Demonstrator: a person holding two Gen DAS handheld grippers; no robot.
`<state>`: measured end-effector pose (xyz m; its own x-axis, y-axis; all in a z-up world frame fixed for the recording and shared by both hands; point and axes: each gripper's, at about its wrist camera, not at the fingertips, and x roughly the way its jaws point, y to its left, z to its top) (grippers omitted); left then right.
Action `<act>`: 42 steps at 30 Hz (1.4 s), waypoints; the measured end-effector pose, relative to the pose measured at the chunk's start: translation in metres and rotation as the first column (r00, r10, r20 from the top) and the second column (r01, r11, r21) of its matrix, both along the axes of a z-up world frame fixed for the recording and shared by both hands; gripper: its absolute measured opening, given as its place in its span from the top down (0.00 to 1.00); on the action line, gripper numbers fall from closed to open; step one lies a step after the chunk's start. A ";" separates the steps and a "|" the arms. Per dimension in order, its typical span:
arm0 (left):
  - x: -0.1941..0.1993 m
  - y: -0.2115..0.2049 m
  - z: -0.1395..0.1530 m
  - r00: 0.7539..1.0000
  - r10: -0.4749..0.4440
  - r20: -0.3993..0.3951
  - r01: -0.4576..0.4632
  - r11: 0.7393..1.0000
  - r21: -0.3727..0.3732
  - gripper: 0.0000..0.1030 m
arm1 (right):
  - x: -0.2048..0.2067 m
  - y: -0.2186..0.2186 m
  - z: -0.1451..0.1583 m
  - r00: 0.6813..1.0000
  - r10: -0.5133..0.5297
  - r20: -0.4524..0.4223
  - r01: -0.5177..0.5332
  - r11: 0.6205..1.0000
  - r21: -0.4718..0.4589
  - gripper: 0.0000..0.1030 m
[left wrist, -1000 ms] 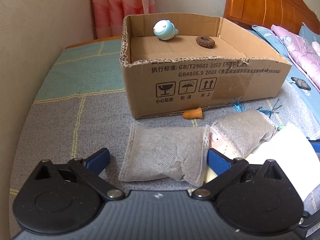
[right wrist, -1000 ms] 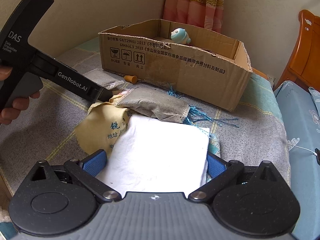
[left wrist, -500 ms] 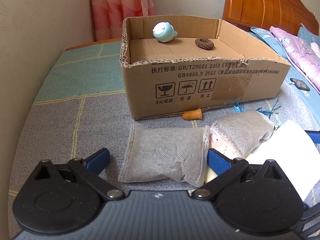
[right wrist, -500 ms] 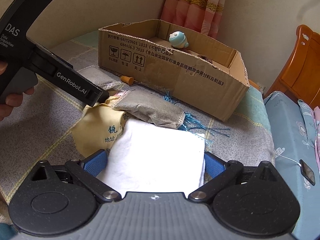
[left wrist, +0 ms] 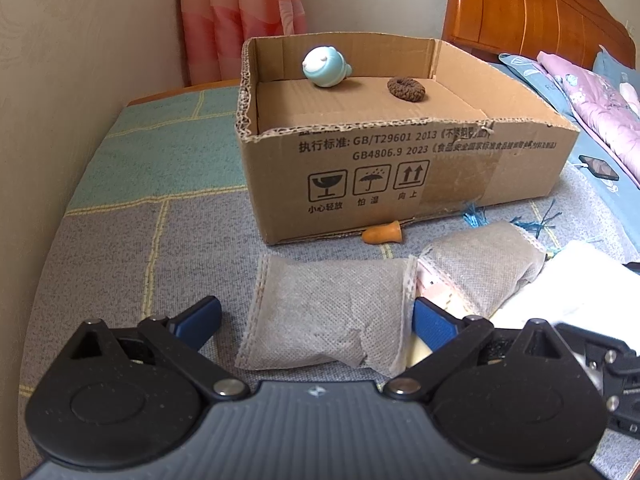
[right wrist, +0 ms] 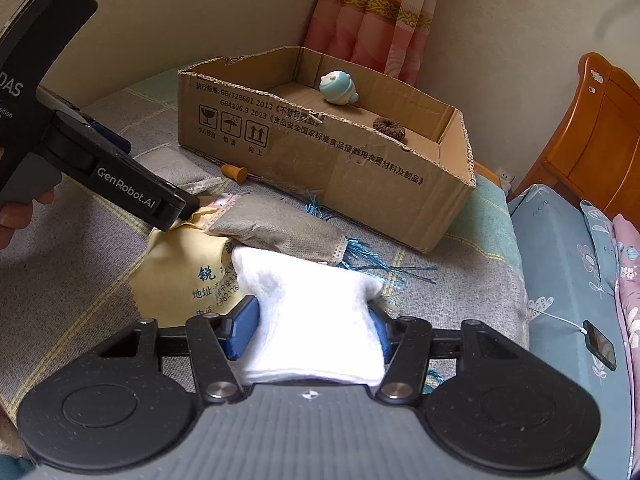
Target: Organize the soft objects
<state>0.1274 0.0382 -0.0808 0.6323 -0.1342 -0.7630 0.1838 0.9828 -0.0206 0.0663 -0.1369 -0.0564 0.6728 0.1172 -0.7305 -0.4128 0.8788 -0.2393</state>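
Observation:
My right gripper [right wrist: 316,330] is shut on a white cloth [right wrist: 312,312], which bunches between the blue pads. My left gripper [left wrist: 316,316] is open, its fingers on either side of a grey fabric pouch [left wrist: 328,316] lying on the bed. A second grey pouch [left wrist: 480,264] lies to its right; in the right wrist view [right wrist: 280,226] it rests on a yellow cloth [right wrist: 180,264]. The cardboard box [left wrist: 400,172] holds a light blue plush toy [left wrist: 324,67] and a brown scrunchie [left wrist: 406,88].
A small orange cone [left wrist: 382,233] lies against the box front. Blue tassel threads [right wrist: 372,260] trail beside the second pouch. A phone [right wrist: 598,344] lies on the blue bedding at the right. A wall and pink curtain [left wrist: 240,20] stand behind the box.
My right gripper has closed on the white cloth, which now bunches up between the pads. My left gripper stays open over the grey pouch.

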 end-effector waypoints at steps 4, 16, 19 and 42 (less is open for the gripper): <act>-0.002 0.000 0.005 1.000 -0.012 0.001 0.012 1.000 -0.020 0.23 | 0.003 -0.006 0.001 1.000 -0.021 -0.010 0.021 1.000 0.019 0.48; -0.008 0.003 0.017 1.000 -0.017 0.017 0.017 1.000 0.000 0.49 | 0.000 -0.018 0.012 0.999 -0.039 0.004 0.039 0.995 0.096 0.55; -0.010 0.004 0.020 1.000 -0.014 0.020 0.013 1.000 0.007 0.49 | -0.002 -0.020 0.015 0.999 -0.043 0.010 0.042 0.993 0.107 0.57; -0.036 -0.005 0.074 0.985 -0.118 0.127 0.113 0.993 0.043 0.50 | -0.017 -0.039 0.046 0.995 -0.058 0.087 0.042 0.982 0.183 0.67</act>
<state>0.0916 0.0329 -0.0063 0.7073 -0.1868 -0.6818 0.2950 0.9544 0.0446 0.0491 -0.1755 -0.0106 0.7441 0.2063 -0.6354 -0.3511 0.9299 -0.1092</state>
